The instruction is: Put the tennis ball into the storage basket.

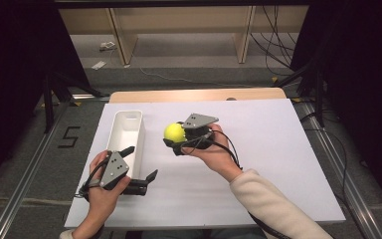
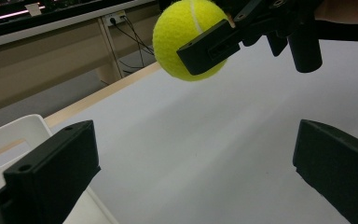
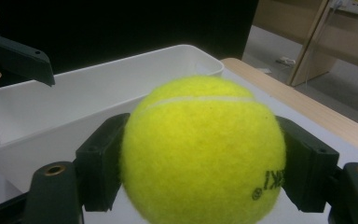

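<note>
Bin (image 1: pixel 125 130) white, nothing inside | right gripper (image 1: pixel 175 140) jaws clamped on tennis ball (image 1: pixel 174 132) beside bin | left gripper (image 1: pixel 140 163) jaws apart

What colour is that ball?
Bright yellow with a white seam; the ball shows best in the right gripper view.

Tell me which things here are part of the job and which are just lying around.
Part of the job:
tennis ball, clamped in the right gripper
white bin, empty, beside the ball
left gripper, jaws apart, holding nothing

Lying around:
small white items on the floor
cables by the far wooden frame
</note>
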Demonstrator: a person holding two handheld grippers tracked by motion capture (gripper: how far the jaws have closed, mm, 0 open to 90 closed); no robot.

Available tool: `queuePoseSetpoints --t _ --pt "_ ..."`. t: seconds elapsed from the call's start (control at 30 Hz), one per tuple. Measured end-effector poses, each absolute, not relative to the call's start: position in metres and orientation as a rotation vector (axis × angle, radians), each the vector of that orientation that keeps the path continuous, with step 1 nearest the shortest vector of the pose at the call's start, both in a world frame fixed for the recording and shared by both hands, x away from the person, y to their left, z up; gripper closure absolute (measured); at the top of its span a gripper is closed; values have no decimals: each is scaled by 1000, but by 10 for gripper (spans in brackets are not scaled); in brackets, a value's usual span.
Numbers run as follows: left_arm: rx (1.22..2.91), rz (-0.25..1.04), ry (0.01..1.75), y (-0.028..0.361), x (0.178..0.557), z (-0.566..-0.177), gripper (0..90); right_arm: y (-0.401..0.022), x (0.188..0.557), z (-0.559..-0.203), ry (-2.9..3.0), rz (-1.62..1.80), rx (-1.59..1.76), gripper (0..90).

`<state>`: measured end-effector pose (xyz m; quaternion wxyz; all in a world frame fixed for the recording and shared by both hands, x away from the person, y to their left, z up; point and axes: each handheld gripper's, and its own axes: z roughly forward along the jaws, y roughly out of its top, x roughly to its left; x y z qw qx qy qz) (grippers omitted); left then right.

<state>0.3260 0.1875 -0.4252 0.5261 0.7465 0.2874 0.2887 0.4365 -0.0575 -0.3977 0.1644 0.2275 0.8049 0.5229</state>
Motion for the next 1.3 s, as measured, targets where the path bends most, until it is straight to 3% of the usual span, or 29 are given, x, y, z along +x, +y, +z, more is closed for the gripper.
queuePoseSetpoints --t 1.3 --pt "1783 690 688 187 326 -425 0 -42 438 -399 2310 1505 637 267"
